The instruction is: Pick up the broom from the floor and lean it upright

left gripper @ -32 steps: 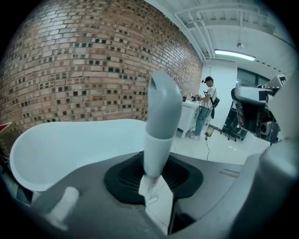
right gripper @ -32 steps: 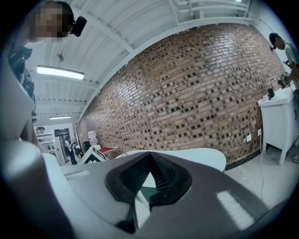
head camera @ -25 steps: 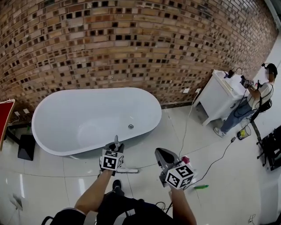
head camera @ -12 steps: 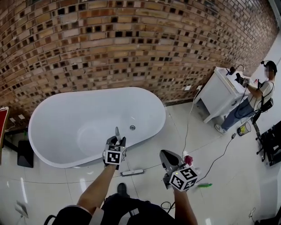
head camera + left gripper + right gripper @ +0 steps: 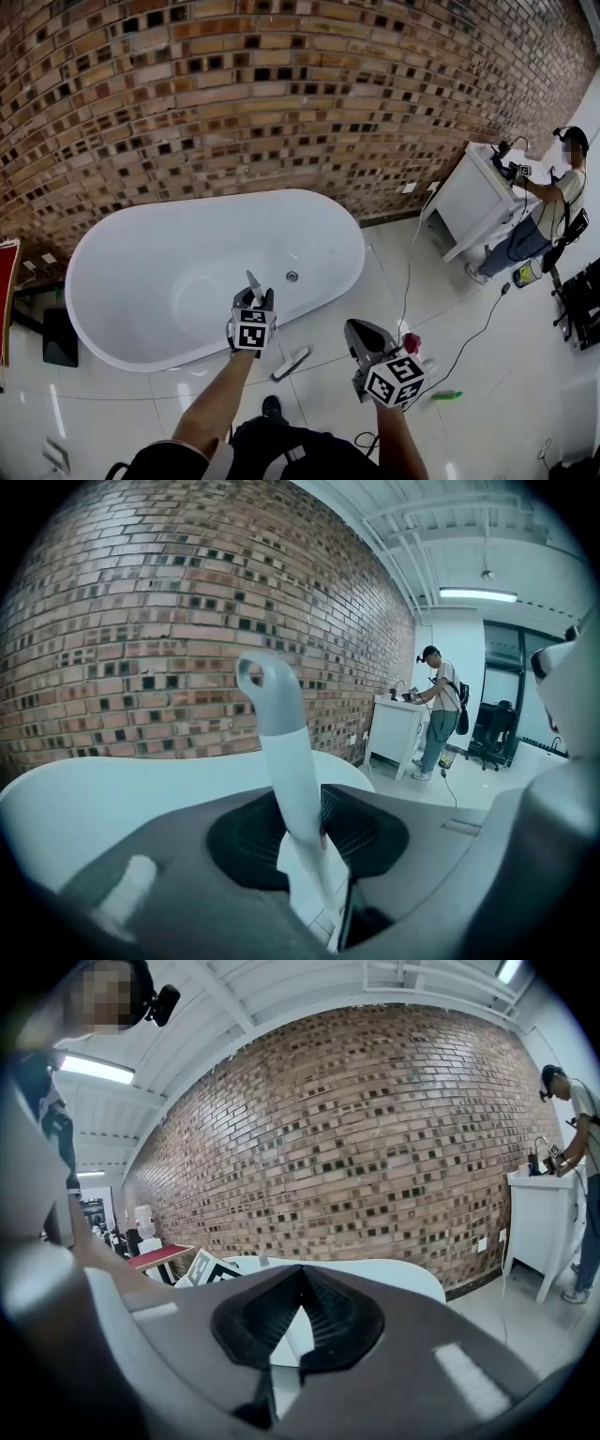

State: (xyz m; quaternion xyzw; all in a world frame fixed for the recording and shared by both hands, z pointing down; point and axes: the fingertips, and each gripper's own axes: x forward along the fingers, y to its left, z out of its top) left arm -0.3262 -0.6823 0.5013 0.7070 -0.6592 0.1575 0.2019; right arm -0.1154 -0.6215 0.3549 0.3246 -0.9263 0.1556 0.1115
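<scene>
The left gripper [image 5: 252, 299], jaws lately easing wider, apparently clasps the broom [image 5: 282, 754]; its long axis rises steeply from the floor beside the bathtub [image 5: 112, 281]; the right gripper [image 5: 361, 329], pinched together, empty, lies rightward.

White bathtub [image 5: 141, 281], red-brown speckled brick wall [image 5: 281, 94] — pale grey broom handle [image 5: 281, 752].

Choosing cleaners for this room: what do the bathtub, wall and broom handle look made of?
The bathtub is glossy white, a smooth moulded shell, probably acrylic or enamel. The wall is rough matt brick with mortar joints. The broom handle is smooth pale grey with a moulded hanging loop, likely plastic.
</scene>
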